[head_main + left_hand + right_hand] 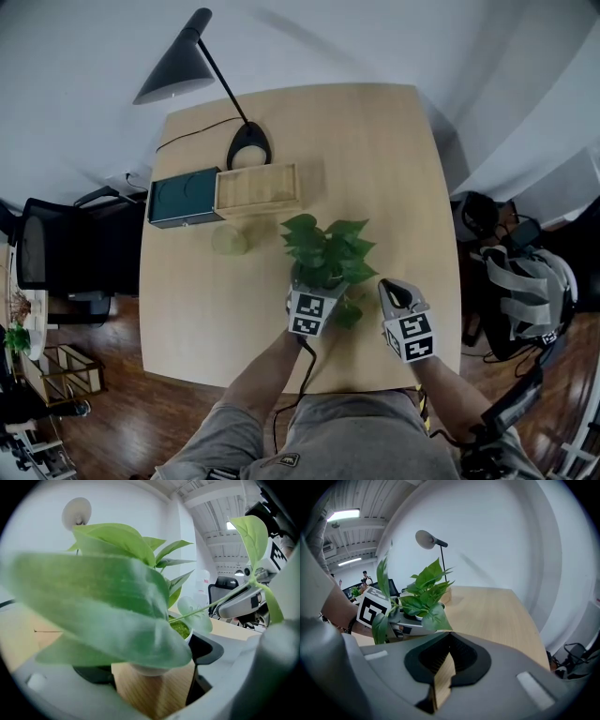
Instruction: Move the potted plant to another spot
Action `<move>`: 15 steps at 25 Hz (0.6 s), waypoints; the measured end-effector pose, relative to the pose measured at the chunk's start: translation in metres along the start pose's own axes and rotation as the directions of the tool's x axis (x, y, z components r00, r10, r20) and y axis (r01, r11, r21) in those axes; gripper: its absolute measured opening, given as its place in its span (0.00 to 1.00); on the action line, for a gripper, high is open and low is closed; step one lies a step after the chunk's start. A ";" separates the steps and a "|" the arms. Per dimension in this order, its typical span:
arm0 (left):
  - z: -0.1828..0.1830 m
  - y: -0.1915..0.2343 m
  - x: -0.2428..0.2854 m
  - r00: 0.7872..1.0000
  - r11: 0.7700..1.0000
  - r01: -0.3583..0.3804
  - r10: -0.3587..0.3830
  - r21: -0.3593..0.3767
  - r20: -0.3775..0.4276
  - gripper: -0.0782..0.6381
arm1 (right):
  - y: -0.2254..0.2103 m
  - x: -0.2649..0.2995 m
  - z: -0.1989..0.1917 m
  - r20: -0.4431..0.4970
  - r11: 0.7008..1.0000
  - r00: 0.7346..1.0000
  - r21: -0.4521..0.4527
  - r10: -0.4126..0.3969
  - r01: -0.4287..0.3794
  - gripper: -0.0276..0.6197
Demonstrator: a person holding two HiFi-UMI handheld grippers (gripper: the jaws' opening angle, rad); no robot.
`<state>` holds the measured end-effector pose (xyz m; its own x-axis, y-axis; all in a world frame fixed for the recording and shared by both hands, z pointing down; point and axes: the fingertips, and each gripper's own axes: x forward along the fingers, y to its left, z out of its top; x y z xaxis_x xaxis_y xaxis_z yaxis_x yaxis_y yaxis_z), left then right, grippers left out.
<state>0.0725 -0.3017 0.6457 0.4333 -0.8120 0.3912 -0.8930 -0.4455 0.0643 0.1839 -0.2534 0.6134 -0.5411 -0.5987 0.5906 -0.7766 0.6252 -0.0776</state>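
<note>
Holding nothing, right gripper (395, 293), lower right of frame: jaws drawn together, only a sliver of table (394, 169) showing between.
Beside it, left gripper (315, 289), lower centre: jaws spread wide, plant (323, 248) standing on the table between them. One pad (91, 674) appears clear of the pot (149, 670), so no grip evident.
Plant: small white pot, moss-topped, leaves overhanging. Judged light and top-heavy; pot rigid, smooth, possibly slippery; foliage soft, easily crushed. Take hold low on the pot wall, beneath the leaves; keep upright.
Beyond, upper left: cup (230, 240), wooden box (258, 187), teal box (183, 197), lamp (176, 73).
</note>
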 end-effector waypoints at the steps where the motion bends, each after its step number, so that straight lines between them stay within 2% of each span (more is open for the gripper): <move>1: 0.000 0.000 -0.002 1.000 1.000 0.006 -0.006 -0.004 0.000 0.79 | 0.001 0.001 0.001 0.001 1.000 1.000 0.000 0.001 -0.001 0.05; 5: 0.000 -0.003 -0.005 1.000 1.000 0.015 -0.015 0.001 -0.002 0.82 | 0.002 0.001 0.002 0.005 1.000 1.000 -0.002 0.001 -0.001 0.05; 15: -0.013 -0.004 -0.030 1.000 1.000 -0.018 0.018 0.003 -0.023 0.81 | 0.007 -0.002 0.000 0.020 1.000 1.000 -0.011 0.013 -0.013 0.05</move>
<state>0.0613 -0.2708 0.6455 0.4142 -0.8107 0.4137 -0.9001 -0.4322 0.0542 0.1796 -0.2473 0.6116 -0.5575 -0.6005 0.5733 -0.7659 0.6384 -0.0762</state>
